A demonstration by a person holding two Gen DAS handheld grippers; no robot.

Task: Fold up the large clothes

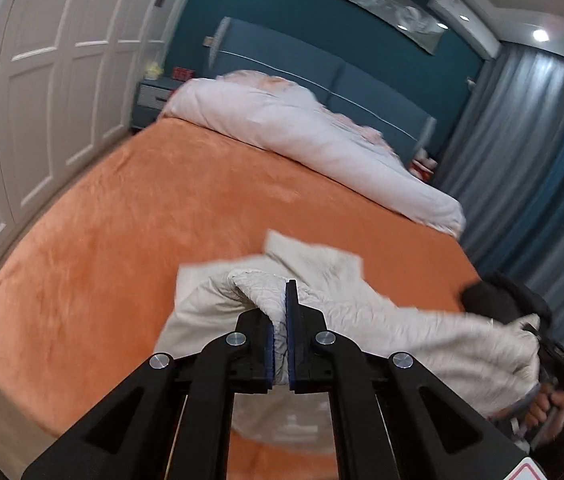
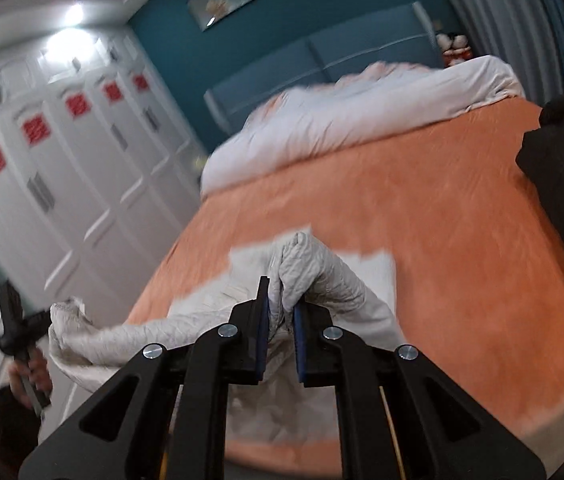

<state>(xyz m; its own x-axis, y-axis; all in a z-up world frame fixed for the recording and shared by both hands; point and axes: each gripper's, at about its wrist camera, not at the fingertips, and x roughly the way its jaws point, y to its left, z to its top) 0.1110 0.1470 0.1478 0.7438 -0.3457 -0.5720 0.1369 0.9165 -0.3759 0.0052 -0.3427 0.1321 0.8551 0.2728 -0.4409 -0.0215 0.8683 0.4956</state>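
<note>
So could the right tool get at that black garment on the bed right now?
Probably not yet. The right tool is shut on the cream garment, as is the left tool. The black garment lies apart on the orange bed, nothing blocking it.

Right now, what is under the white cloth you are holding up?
Under the white garment is the orange bed cover. The patch directly beneath the hanging cloth is hidden, so I cannot tell if anything lies there.

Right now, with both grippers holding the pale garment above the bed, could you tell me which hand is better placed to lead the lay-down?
Probably neither. The left gripper and right gripper are each shut on bunched cloth of the pale garment, stretched between them above the orange bed.
</note>
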